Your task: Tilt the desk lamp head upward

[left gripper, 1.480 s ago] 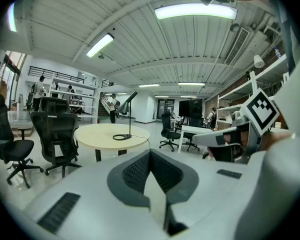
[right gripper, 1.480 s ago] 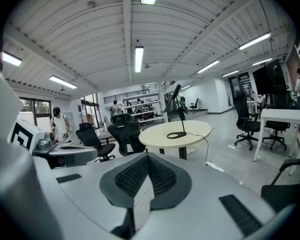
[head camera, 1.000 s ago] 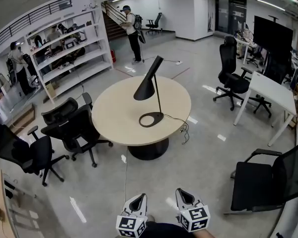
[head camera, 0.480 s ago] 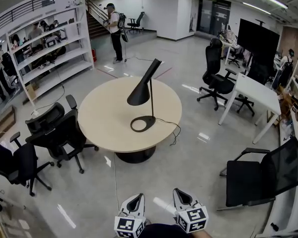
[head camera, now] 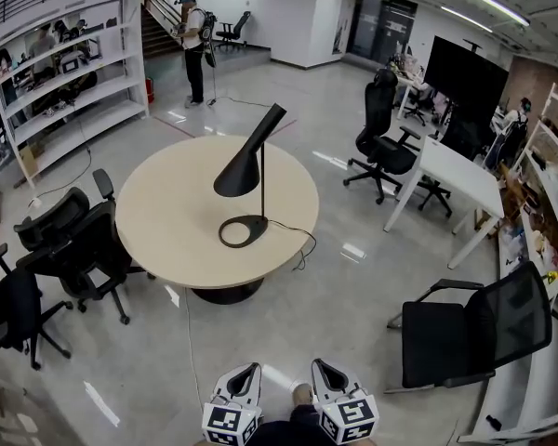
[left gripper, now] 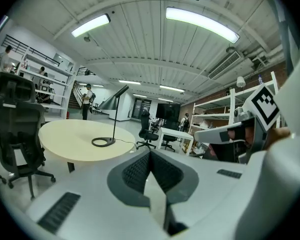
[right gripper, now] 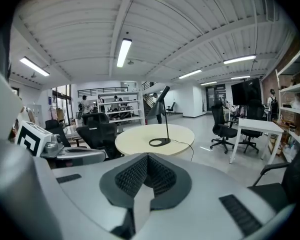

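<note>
- The black desk lamp [head camera: 239, 172] stands on the round tabletop [head camera: 158, 212], with a ring base, a thin upright stem and a cone head slanting down to the left.
- The left gripper [head camera: 243, 379] and right gripper [head camera: 327, 375] sit side by side, both sets of jaws pressed together on nothing.
- The lamp is well ahead of both jaws, untouched.

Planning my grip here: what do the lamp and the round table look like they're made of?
Lamp: probably painted metal, matte black; thin rigid stem, hardly any glare.
Table: likely laminate or wood, smooth pale beige; even colour, no grain visible.
</note>
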Motion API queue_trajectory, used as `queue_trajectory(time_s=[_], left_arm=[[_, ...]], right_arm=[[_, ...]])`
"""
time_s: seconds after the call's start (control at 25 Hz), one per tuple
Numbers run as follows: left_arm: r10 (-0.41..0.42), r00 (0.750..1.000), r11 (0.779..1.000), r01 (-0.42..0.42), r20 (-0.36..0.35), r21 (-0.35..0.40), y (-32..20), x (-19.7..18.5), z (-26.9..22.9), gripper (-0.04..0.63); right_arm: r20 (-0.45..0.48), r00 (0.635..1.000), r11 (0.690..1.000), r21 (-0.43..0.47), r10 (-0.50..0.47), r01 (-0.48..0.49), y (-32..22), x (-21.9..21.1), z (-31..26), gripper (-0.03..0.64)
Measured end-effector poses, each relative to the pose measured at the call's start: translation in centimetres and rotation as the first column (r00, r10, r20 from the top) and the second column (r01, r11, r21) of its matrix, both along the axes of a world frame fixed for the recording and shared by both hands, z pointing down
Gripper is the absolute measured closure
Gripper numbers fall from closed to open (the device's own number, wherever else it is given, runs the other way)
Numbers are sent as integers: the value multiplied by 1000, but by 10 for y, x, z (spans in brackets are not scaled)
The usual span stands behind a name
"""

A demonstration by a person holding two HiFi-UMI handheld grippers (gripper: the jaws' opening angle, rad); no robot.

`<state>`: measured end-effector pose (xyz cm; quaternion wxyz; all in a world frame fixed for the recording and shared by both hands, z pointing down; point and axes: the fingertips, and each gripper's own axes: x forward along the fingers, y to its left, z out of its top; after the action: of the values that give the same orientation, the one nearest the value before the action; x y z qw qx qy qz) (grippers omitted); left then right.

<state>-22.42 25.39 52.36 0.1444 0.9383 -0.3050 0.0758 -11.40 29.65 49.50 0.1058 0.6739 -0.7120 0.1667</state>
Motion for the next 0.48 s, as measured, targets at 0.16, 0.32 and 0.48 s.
queue_trajectory(time_s=[0.16, 0.32, 0.48], left_arm=[[93, 993, 995, -94, 69, 12, -16, 32, 9, 551], [119, 982, 992, -125, 146, 32, -45, 66, 4, 551], [25, 989, 999, -31, 145, 39, -80, 113, -7, 551]], right_arm=[[13, 1000, 1000, 6, -25, 25, -27, 26, 6, 607], [24, 996, 996, 33, -88, 88, -69, 59, 5, 607], [11, 988, 986, 69, -155, 154, -113, 108, -8, 606]])
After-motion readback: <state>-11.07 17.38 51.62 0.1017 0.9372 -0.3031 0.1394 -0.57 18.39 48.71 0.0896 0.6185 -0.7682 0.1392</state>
